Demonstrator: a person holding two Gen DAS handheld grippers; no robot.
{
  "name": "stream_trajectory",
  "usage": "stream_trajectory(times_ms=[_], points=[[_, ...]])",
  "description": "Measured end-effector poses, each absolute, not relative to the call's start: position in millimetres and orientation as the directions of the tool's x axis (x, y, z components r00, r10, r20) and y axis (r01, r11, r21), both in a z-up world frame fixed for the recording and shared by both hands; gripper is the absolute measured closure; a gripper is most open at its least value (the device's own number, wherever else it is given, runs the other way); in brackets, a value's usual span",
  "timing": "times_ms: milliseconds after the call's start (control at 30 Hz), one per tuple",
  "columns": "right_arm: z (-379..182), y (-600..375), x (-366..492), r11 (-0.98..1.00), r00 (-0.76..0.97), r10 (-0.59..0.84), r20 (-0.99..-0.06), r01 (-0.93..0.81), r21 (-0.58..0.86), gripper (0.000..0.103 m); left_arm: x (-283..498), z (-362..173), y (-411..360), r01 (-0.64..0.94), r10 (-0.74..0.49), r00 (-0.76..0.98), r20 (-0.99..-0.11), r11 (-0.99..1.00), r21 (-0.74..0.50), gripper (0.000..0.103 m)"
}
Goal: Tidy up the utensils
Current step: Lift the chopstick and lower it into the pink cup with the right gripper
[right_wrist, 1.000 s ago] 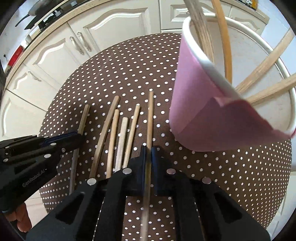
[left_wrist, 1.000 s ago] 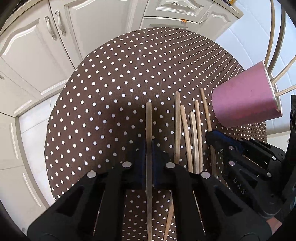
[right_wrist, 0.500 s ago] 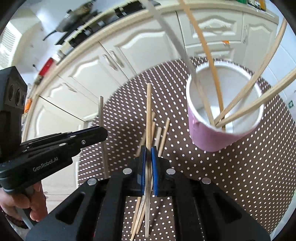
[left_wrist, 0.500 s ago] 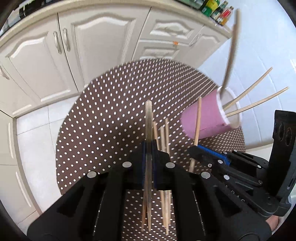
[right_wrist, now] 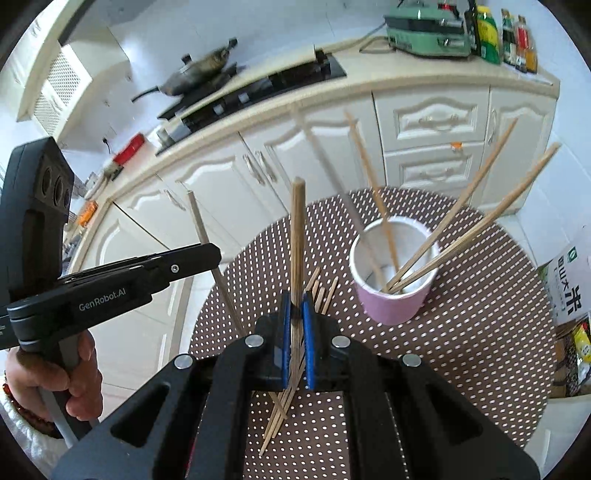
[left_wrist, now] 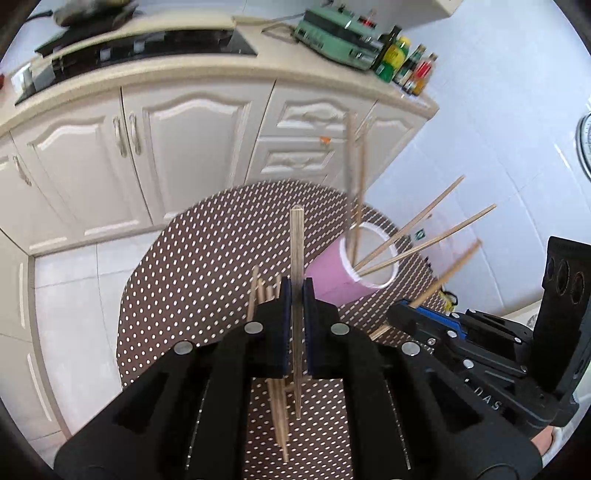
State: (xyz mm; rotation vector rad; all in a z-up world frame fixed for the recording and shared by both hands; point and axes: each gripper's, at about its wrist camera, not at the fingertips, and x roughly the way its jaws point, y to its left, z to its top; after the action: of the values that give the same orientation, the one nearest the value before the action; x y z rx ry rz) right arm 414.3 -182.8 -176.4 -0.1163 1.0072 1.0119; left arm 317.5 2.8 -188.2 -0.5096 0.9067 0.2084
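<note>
Wooden chopsticks are being put away in a pink cup (right_wrist: 393, 295). Four or so already stand in the cup and lean out toward 1 and 2 o'clock. A small bunch of chopsticks (right_wrist: 284, 402) lies flat on the table, at about 9 o'clock from the cup, so I think the job is around half done.

The left gripper (left_wrist: 296, 291) is squeezed shut on one chopstick (left_wrist: 295, 243), which points up above the table. The right gripper (right_wrist: 296, 301) is squeezed shut on a darker chopstick (right_wrist: 296, 236), too. Both look ready to go into the cup next.

The round table has a brown cloth with white dots (right_wrist: 480, 332). Behind it, at 12 o'clock, are white cupboards (left_wrist: 192, 147), a black stove (right_wrist: 266, 85) with a pan (right_wrist: 199, 74), a green machine (left_wrist: 336, 33) and some bottles (left_wrist: 406, 62).
</note>
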Motion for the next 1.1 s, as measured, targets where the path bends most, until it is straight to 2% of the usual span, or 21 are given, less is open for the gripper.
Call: stream_trajectory(times_ms=[633,867,1100], points=[[-95.7,-244.8,454.1,0.622,0.346,0.696,-0.629,-0.729,0.288,0.098,351.2,-104.4,-28.8,-0.339,0.060,0.771,-0.634,0.882,-0.328,0.097],[-85.2,-241.5,465.4,0.645,0.406,0.688,-0.601,-0.722,0.251,0.098,370.5,-85.7,-26.8,-0.354,0.125,0.815,-0.566,0.880,-0.316,0.097],[-101.0,-226.9,466.7,0.658,0.421,0.659,-0.623,-0.724,0.206,0.098,386.5,-97.5,-33.9,-0.335,0.145,0.839,-0.524,0.897,-0.289,0.097]])
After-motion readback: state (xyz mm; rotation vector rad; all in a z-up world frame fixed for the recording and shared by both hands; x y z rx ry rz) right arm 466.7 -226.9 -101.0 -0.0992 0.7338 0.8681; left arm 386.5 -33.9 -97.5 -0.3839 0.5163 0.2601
